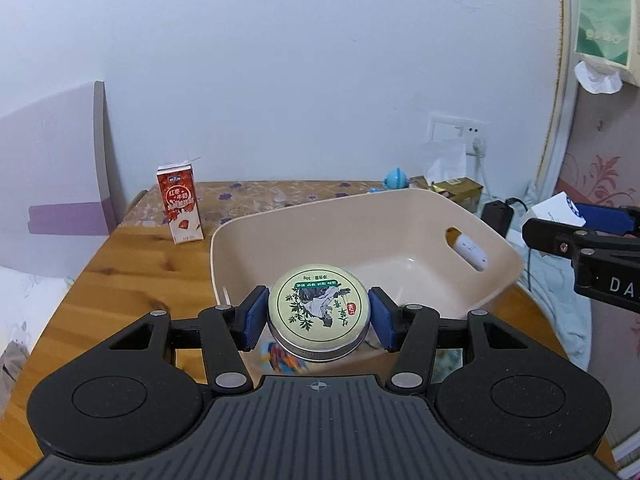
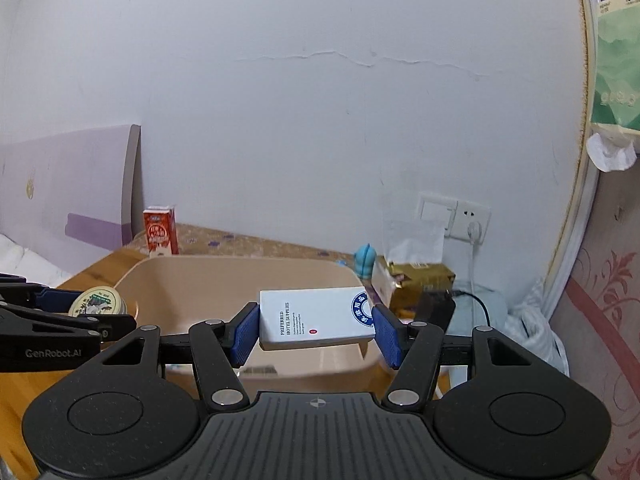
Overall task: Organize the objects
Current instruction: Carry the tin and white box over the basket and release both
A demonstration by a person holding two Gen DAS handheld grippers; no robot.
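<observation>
Black plastic tongs (image 1: 318, 318), ribbed blue pads (image 1: 255, 319) — silver rivets, white "GenRobot.AI" lettering

A round green-labelled tin (image 1: 319, 312) sits lid-up at lower centre, above the near rim of the beige plastic basin (image 1: 400, 216). A flat white box (image 2: 317, 319) with blue emblem lies level, centre frame, over the basin.
</observation>
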